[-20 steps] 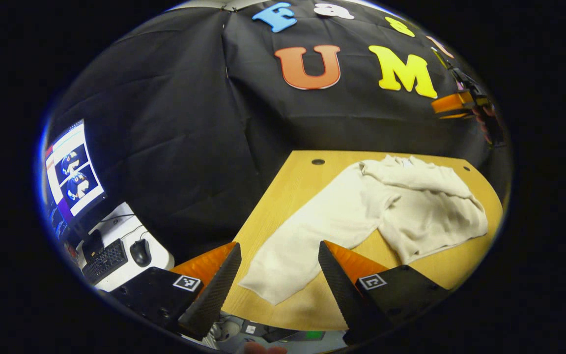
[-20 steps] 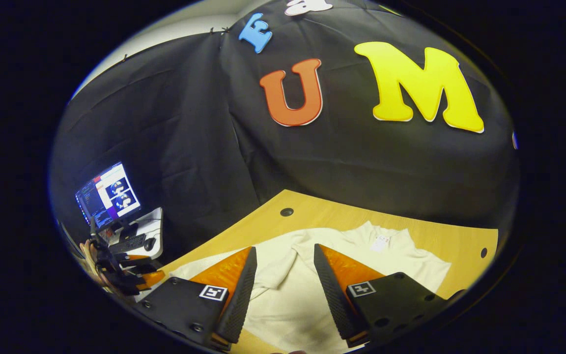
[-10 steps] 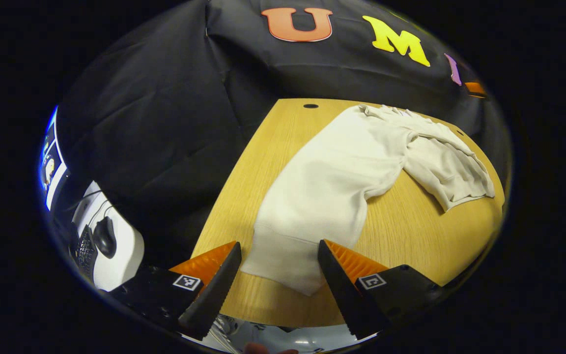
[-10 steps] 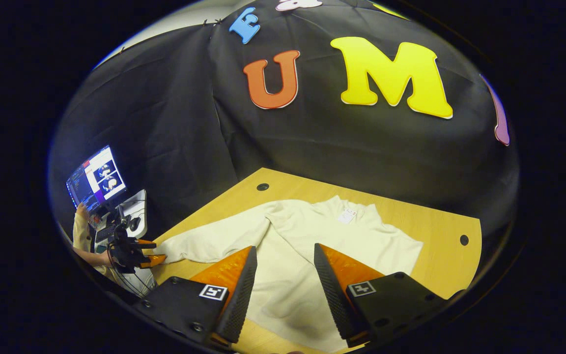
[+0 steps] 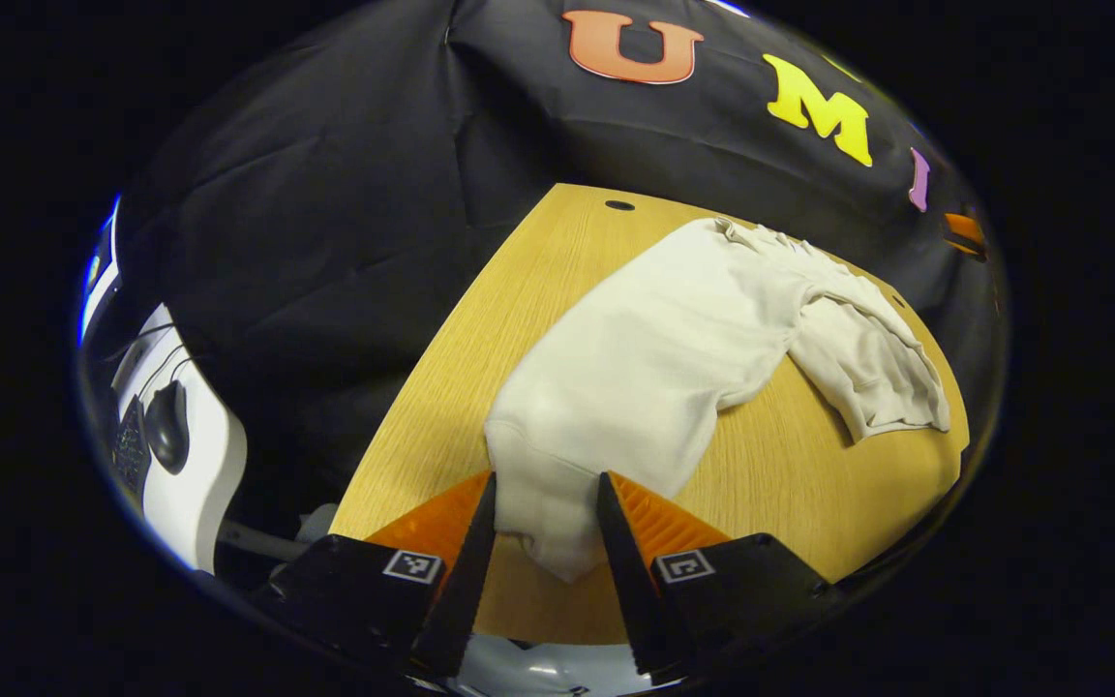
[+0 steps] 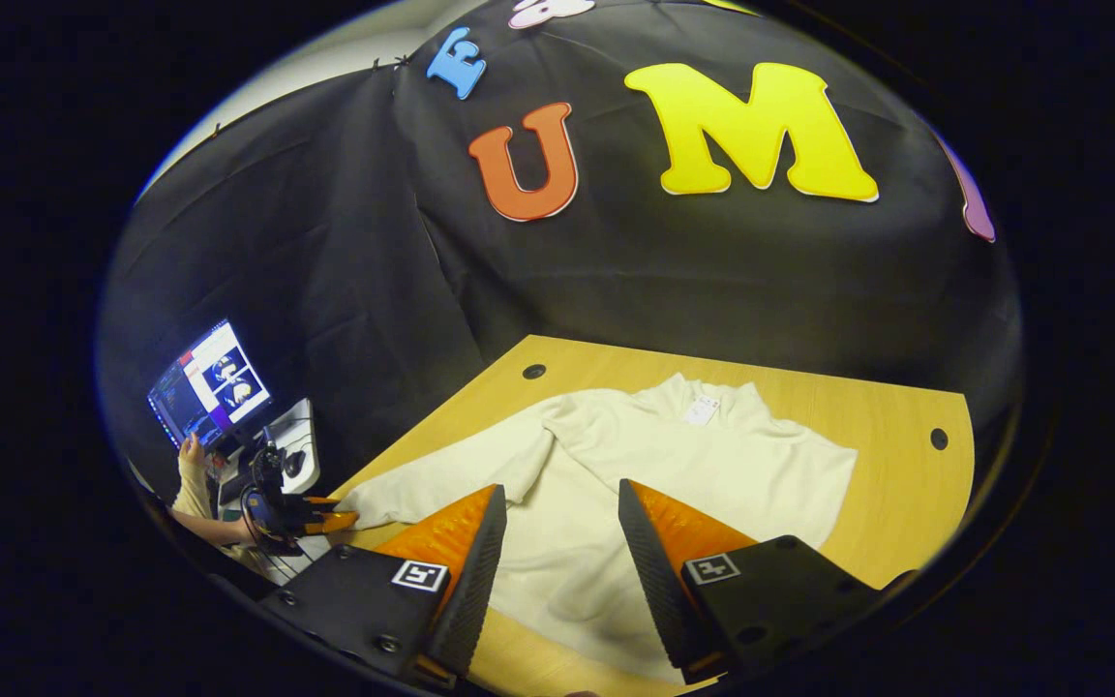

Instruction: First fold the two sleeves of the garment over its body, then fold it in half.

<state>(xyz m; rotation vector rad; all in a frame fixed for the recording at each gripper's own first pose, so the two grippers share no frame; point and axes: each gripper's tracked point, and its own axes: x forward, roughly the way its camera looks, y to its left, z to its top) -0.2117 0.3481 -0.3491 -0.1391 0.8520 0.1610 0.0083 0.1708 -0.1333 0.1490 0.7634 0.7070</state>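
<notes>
A: How does the left hand-held gripper [image 5: 540,542] stand?

B: In the left gripper view its two orange-and-black fingers have the cuff end of the sleeve [image 5: 557,503] between them, close on either side. Whether both fingers press the cloth cannot be told. The cuff lies at the near edge of the desk [image 5: 790,484], directly ahead of the fingertips.

A: And beyond that gripper?

B: The sleeve runs forward and to the right, away from the fingers, to the body of the cream garment [image 5: 858,348], which lies bunched on the far right part of the wooden desk. To the gripper's left, off the desk, a white side table [image 5: 195,465] carries a mouse [image 5: 167,426] and a keyboard.

A: What of the right hand-held gripper [image 6: 553,571]?

B: In the right gripper view its fingers are spread wide with nothing between them, held above the garment [image 6: 674,465]. The garment's body lies just ahead of and under the fingers, collar on the far side, with a small tag at the neck. One sleeve stretches off to that gripper's left, where the other gripper [image 6: 311,523] meets its end, held by a person's hand. Farther left a lit monitor [image 6: 211,382] stands.
</notes>
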